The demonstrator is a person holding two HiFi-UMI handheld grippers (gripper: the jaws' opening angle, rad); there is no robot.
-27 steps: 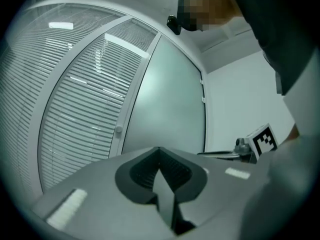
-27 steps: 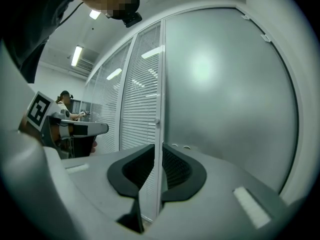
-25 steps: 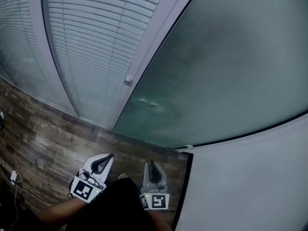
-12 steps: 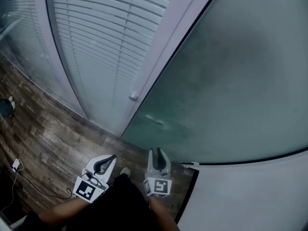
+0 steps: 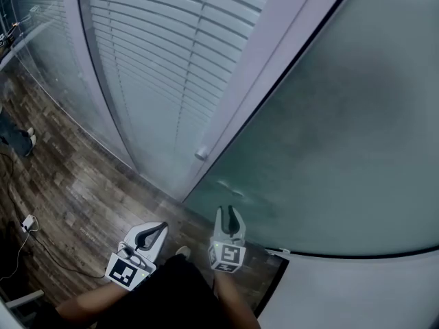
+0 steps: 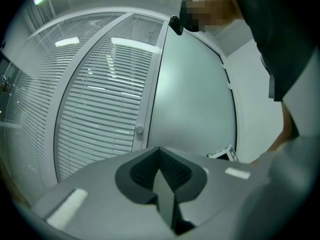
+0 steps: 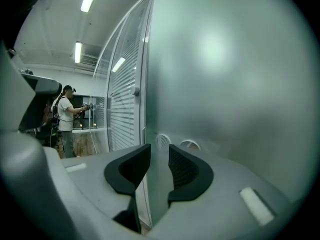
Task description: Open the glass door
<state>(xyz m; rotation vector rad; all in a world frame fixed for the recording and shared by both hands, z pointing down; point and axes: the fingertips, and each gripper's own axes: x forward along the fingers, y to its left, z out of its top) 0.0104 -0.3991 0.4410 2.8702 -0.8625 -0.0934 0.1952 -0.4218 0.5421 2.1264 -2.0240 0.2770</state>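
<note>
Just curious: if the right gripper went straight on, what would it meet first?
Probably the glass door edge, seen between the jaws of the right gripper, which have just been opening; depth is unclear.

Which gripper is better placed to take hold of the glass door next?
Right, probably. The right gripper has just been opening its jaws, and the edge of the glass door lines up in their gap, ungripped. The left gripper is shut and sits farther from the door.
</note>
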